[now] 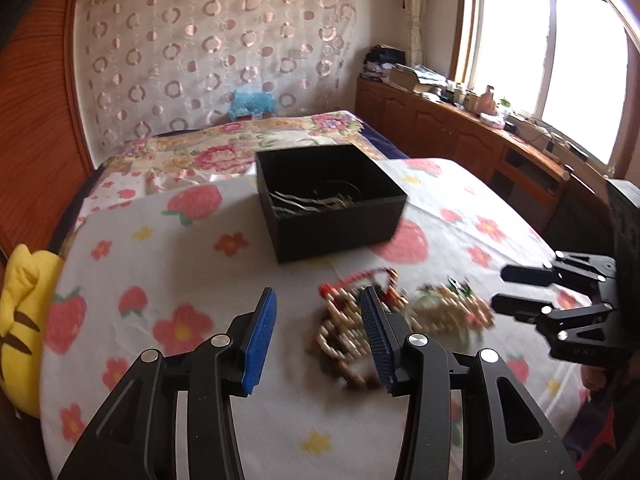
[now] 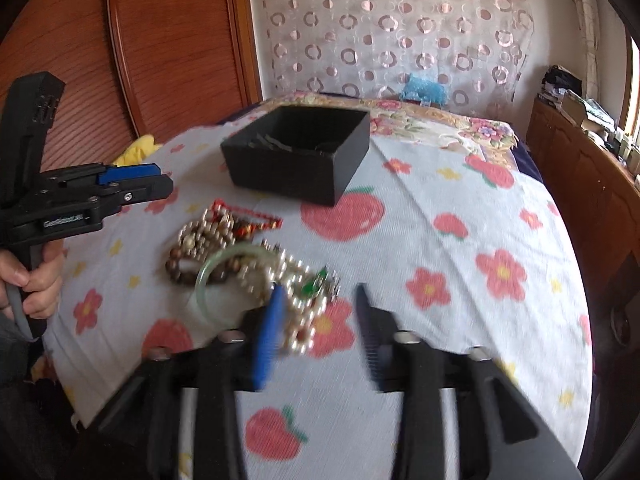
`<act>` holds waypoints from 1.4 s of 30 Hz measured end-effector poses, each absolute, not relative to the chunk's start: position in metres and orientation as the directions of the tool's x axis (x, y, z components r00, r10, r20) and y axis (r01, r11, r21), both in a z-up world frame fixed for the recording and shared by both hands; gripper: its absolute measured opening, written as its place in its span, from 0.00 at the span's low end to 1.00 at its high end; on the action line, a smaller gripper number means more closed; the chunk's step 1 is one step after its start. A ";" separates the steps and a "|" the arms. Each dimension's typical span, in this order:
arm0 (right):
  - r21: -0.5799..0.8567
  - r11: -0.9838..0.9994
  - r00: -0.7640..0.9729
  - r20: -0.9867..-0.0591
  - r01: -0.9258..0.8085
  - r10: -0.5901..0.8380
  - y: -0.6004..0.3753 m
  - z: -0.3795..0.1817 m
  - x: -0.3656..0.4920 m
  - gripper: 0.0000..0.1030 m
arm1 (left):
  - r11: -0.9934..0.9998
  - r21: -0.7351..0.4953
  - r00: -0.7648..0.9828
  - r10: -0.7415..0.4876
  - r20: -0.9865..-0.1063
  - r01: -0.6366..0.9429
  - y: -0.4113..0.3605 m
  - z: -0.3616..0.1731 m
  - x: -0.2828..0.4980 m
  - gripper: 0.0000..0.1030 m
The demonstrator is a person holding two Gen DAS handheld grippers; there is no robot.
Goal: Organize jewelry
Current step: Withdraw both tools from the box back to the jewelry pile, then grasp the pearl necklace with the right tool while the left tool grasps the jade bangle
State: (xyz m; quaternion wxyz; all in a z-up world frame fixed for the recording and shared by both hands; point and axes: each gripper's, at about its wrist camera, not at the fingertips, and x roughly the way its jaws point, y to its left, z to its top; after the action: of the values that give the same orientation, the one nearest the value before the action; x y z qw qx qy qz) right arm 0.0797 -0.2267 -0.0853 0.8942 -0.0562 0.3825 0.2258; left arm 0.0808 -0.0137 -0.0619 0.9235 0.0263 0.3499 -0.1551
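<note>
A heap of jewelry lies on the flowered sheet: pearl strands, brown beads, a red bead string and a pale green bangle. A black open box with shredded paper and some dark pieces inside stands behind the heap; it also shows in the right wrist view. My left gripper is open and empty, just above the heap's left side. My right gripper is open and empty above the heap's right edge, and shows in the left view.
The sheet covers a bed. A yellow plush toy lies at the left edge. A wooden headboard stands on the left, and a cluttered wooden cabinet runs under the window on the right.
</note>
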 end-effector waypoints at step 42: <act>0.006 0.937 0.762 -0.579 -0.350 0.289 -0.272 -0.023 0.073 0.08 | 0.904 -0.066 0.618 -0.341 -0.708 0.422 -0.063 -0.094 0.076 0.33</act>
State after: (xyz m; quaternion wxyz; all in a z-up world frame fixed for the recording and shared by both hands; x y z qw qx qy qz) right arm 0.0730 -0.2723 -0.0232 0.9373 -0.0513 0.2996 0.1705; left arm 0.0756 -0.0627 -0.0936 0.8979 0.0534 0.3818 -0.2125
